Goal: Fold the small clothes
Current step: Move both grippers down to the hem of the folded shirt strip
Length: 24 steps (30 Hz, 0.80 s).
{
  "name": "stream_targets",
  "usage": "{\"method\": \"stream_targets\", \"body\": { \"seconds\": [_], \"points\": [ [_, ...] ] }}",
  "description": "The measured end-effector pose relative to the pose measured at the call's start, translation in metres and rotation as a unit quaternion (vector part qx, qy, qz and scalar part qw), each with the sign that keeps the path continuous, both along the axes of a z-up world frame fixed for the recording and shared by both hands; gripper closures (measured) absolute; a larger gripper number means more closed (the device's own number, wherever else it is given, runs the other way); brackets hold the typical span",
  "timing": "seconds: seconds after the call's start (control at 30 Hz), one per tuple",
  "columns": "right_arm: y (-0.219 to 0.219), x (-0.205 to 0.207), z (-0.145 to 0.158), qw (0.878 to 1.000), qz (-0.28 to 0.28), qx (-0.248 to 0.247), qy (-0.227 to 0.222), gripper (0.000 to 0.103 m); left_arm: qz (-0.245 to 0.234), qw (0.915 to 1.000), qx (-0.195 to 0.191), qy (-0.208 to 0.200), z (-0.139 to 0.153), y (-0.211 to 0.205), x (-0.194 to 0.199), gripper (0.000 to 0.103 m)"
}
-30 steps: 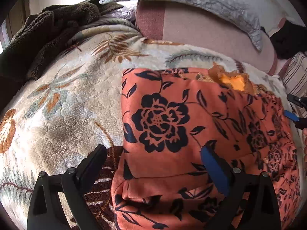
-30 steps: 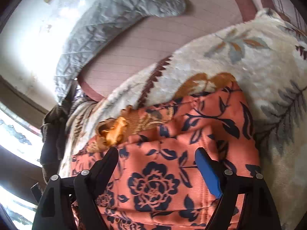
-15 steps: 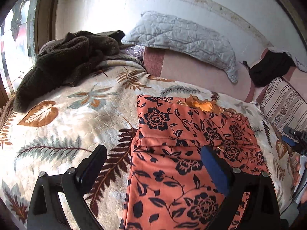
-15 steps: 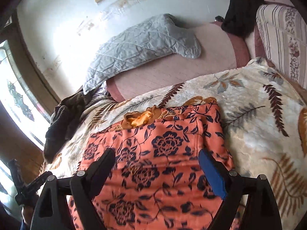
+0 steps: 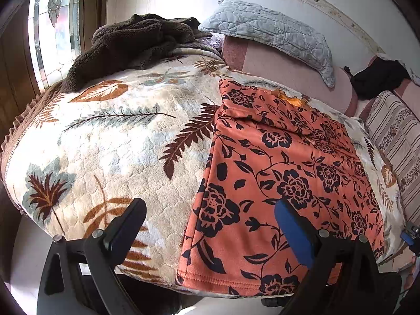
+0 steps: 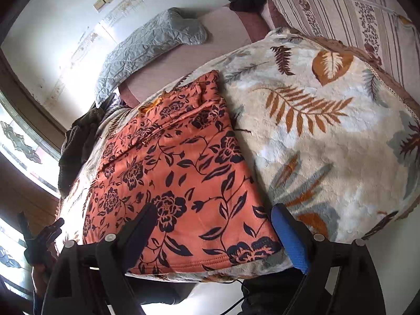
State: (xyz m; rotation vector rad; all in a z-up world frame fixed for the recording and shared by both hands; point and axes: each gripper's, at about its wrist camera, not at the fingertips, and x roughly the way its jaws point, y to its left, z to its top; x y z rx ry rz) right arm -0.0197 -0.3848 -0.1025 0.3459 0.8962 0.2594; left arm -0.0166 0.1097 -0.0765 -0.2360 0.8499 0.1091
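Orange floral garment (image 5: 286, 173) lies flat, hem at blanket (image 5: 126, 141) edge; left gripper (image 5: 210, 225) and right gripper (image 6: 214, 229) spread, seemingly clear above.

You had one orange floral garment (image 5: 283, 173) laid on one leaf-patterned blanket (image 5: 126, 141); one grey quilted pillow (image 5: 273, 31) lay against the wall, one brown fleece heap (image 5: 131, 44) by the window, one black cloth bundle (image 5: 375, 78) at the far side, and one striped cushion (image 5: 396, 134) beside the blanket. You held two grippers, the left gripper (image 5: 210, 225) and the right gripper (image 6: 214, 227); each showed two fingers, one black and one blue-padded.
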Motion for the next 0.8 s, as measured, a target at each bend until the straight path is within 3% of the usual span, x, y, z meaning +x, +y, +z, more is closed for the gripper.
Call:
{"method": "stream_targets", "body": {
  "seconds": [0.53,0.8],
  "points": [
    [0.018,-0.004,-0.020,1.000,0.015,0.005,0.021,0.012,0.002,0.9998,0.019,0.005,0.004,-0.009,-0.018,0.005],
    [-0.005,0.019,-0.039,0.997,0.026,0.001,0.078,0.012,0.008,0.9973,-0.040,0.061,-0.040,0.007,-0.022,0.005]
  ]
}}
